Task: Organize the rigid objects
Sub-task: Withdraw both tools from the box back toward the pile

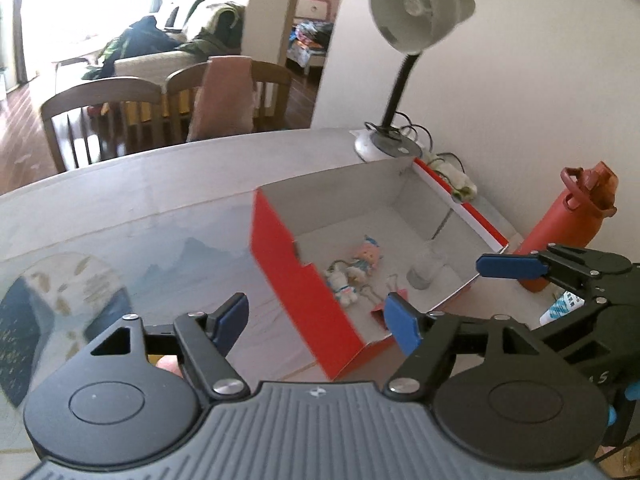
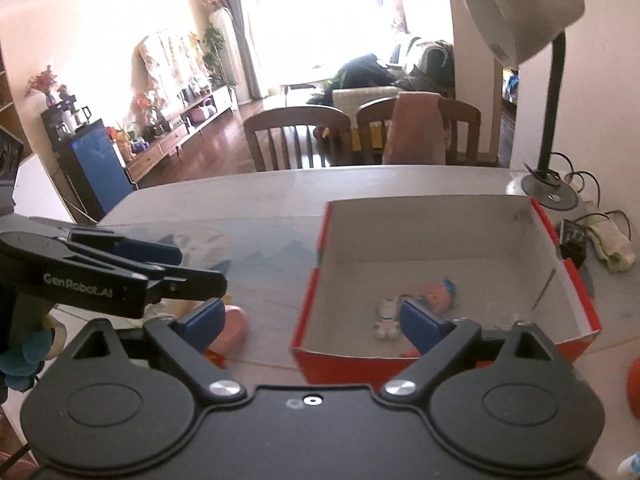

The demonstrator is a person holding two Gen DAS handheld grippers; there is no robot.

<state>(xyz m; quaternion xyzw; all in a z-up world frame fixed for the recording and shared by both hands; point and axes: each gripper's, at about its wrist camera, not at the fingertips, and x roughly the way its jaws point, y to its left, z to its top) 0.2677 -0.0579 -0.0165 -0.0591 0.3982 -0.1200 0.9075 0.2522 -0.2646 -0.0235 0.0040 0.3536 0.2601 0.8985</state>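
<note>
A red cardboard box point(image 1: 304, 280) with a white inside stands open on the table; it also shows in the right wrist view point(image 2: 308, 292). Inside lie a pink doll keychain point(image 1: 365, 258), a small white figure point(image 1: 343, 286) and a clear cup point(image 1: 426, 268). The doll point(image 2: 438, 294) and white figure point(image 2: 387, 316) show again in the right wrist view. My left gripper point(image 1: 320, 320) is open and empty above the box's near corner. My right gripper point(image 2: 312, 320) is open and empty over the box's front wall. A pink object point(image 2: 232, 330) lies on the table left of the box.
A grey desk lamp point(image 1: 416, 16) stands behind the box by the wall. A red water bottle point(image 1: 568, 216) stands right of the box. A cable and a cloth point(image 2: 608, 240) lie at the back right. Wooden chairs point(image 2: 296, 136) stand beyond the table's far edge.
</note>
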